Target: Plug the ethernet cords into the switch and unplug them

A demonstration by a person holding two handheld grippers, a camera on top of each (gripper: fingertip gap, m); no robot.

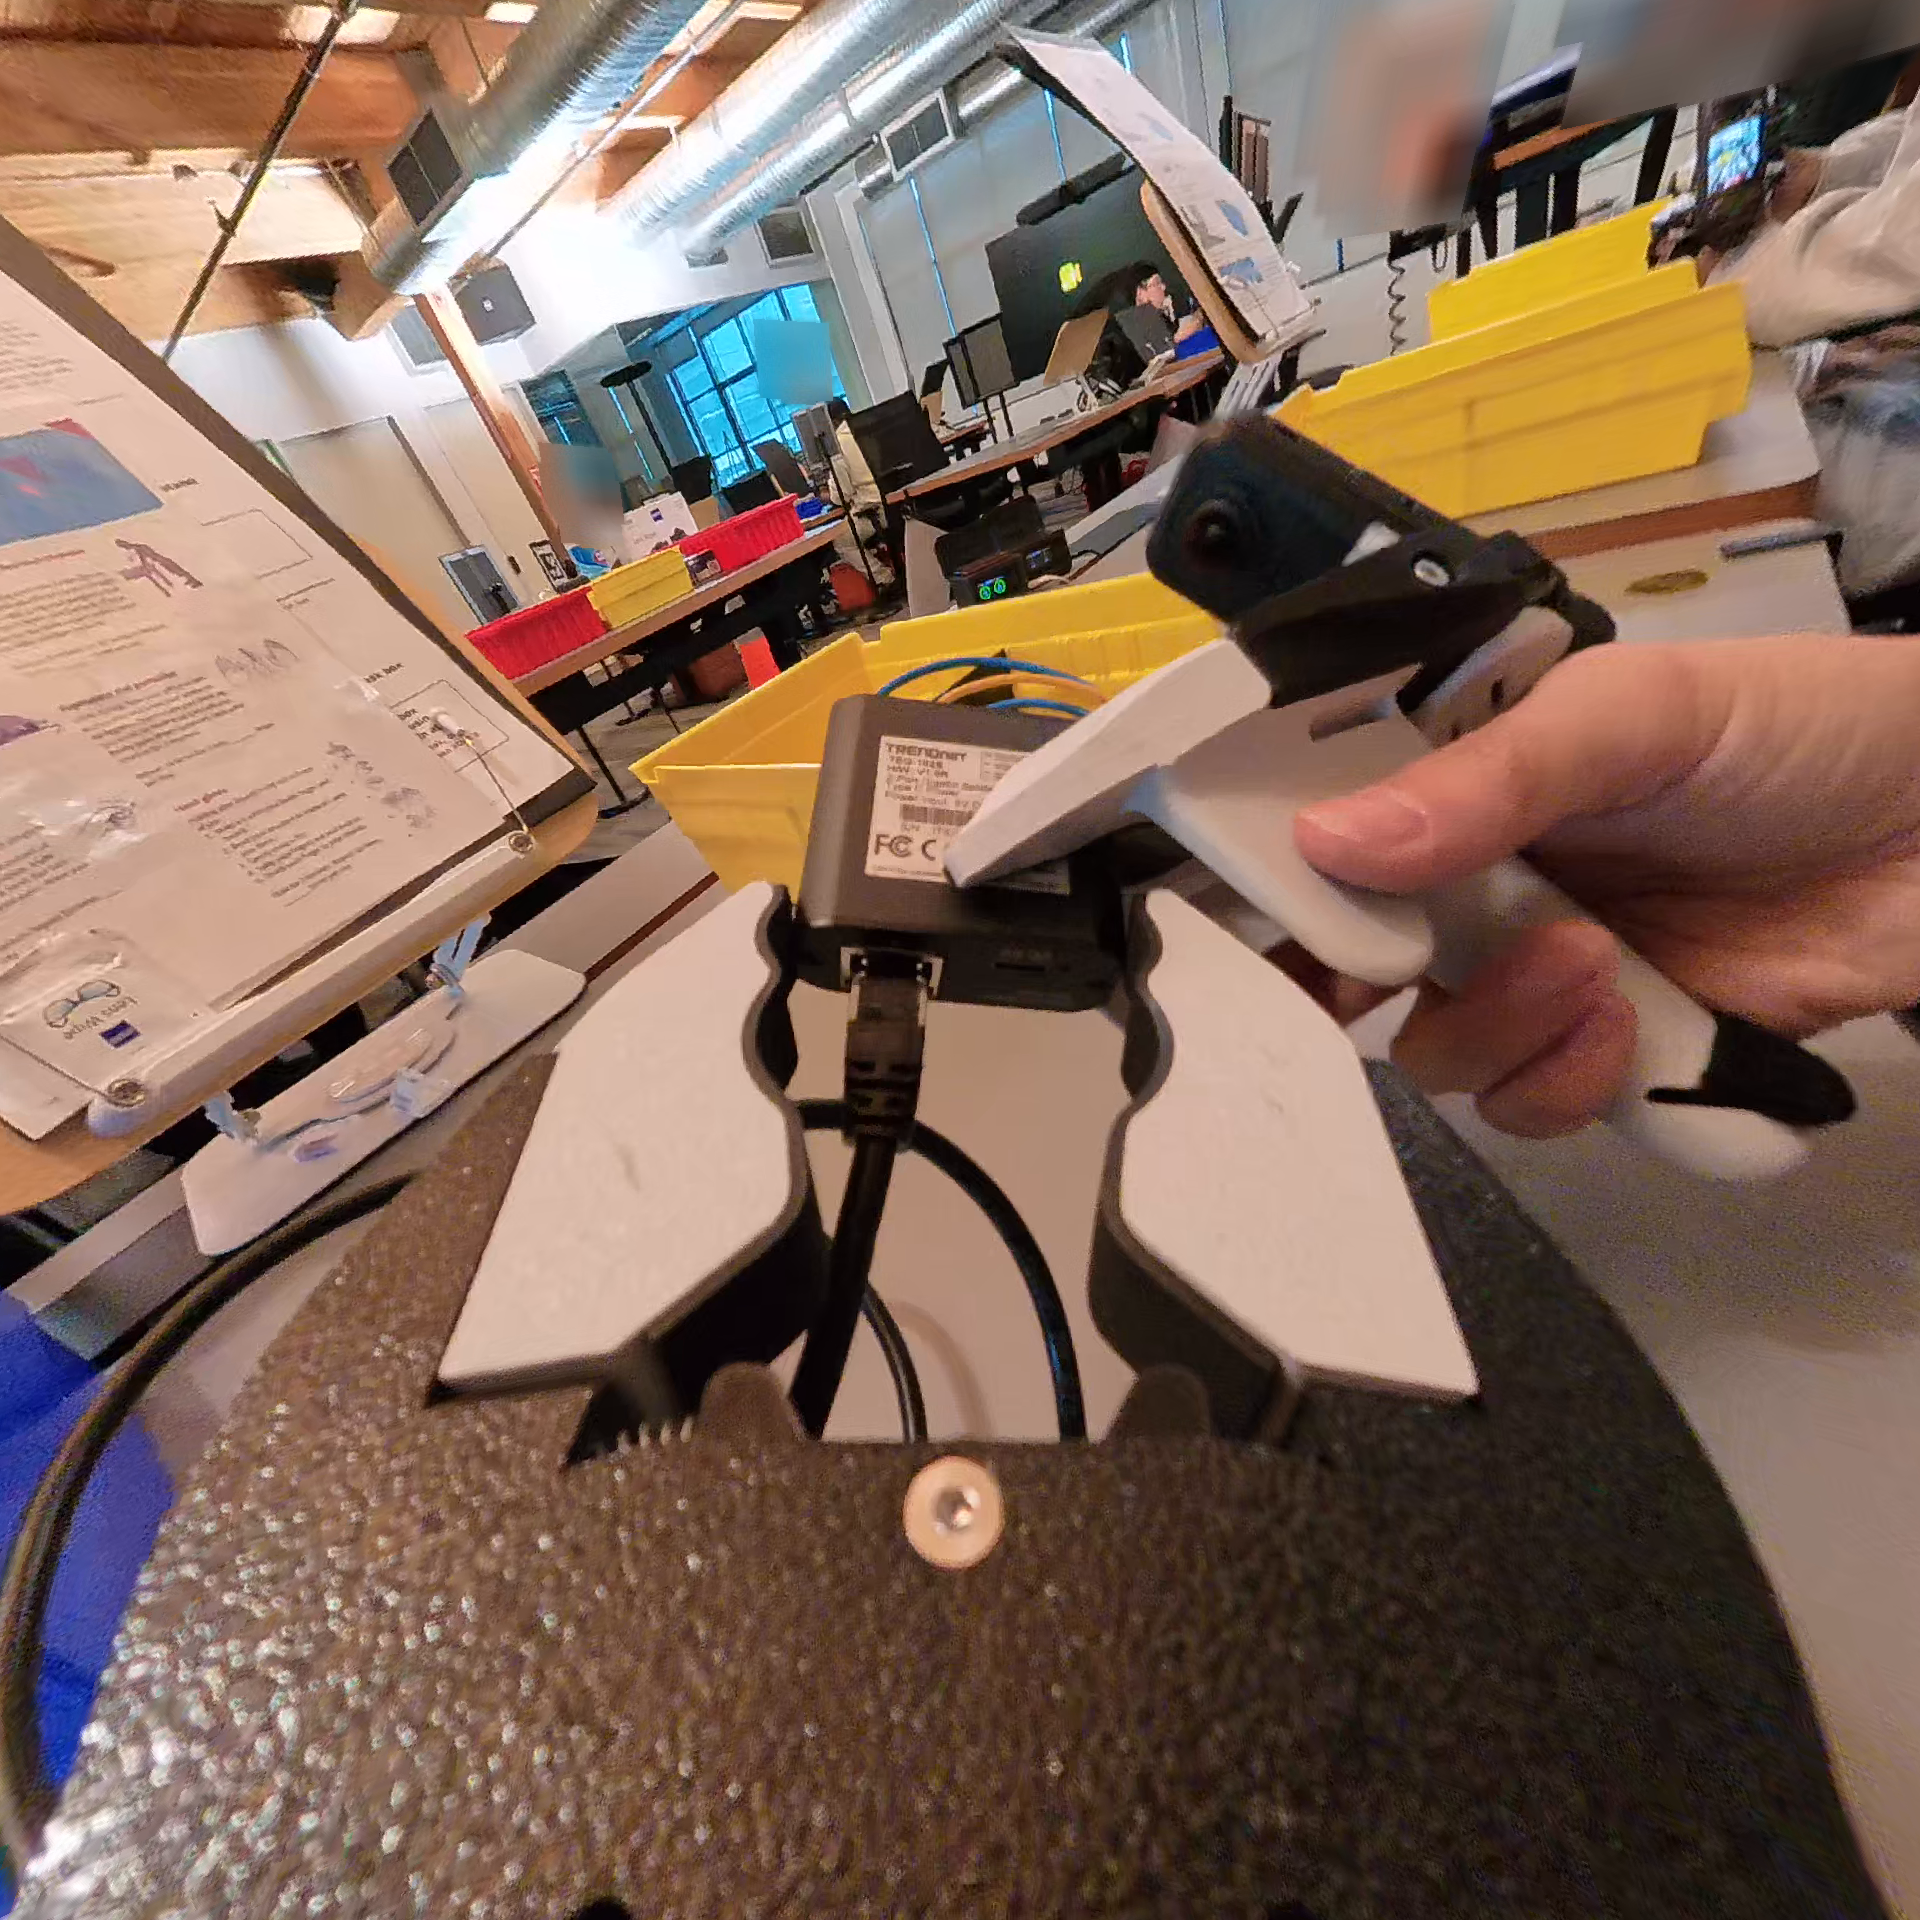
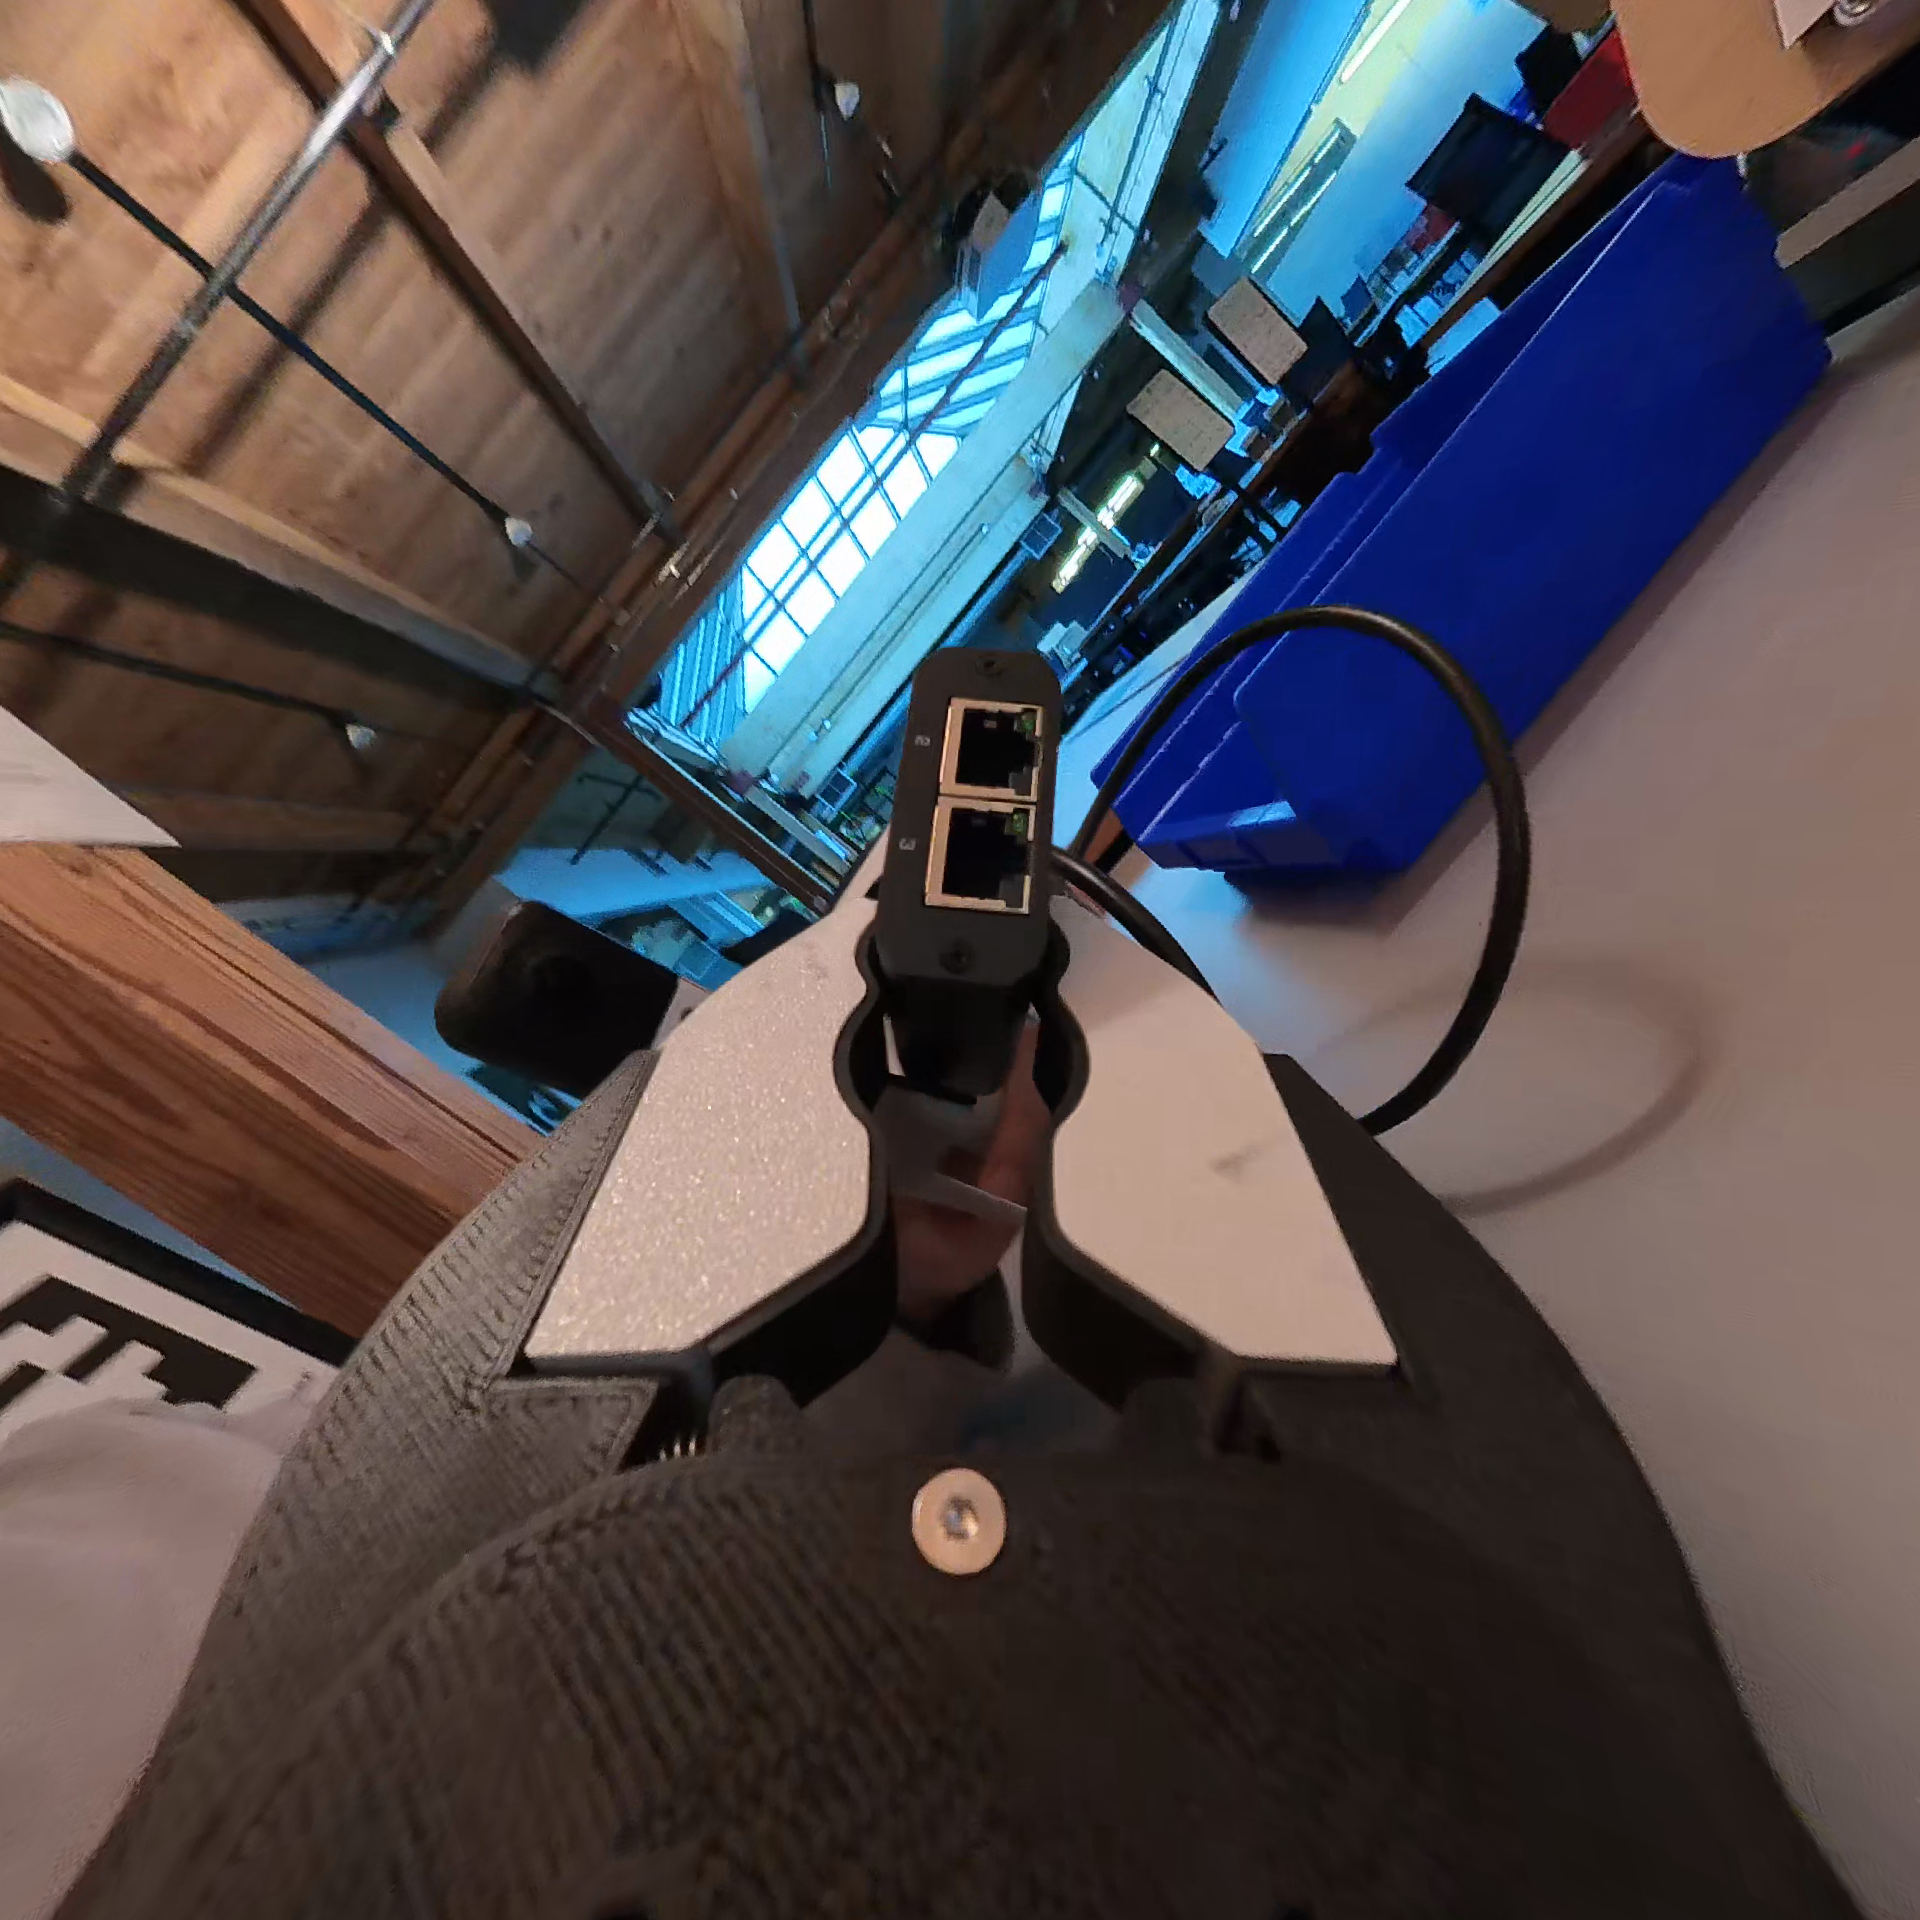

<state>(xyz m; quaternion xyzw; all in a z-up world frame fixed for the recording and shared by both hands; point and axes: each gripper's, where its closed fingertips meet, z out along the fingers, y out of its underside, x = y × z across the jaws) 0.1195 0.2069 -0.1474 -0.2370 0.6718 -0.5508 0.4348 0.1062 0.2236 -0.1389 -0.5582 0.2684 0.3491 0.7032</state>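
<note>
Clamping the switch [image 2: 971,831] between its fingers, the right gripper [image 2: 961,997] holds it above the surface. Left gripper [image 1: 956,935] fingers stand apart around the plugged black cord [image 1: 883,1039]; close squarely on the plug and pull straight.

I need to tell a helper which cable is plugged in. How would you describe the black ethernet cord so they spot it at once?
Start at the yellow bin; just in front is the dark switch, held up by the right gripper. The black ethernet cord hangs from its near port, unlike the blue and yellow wires in the bin.
</note>
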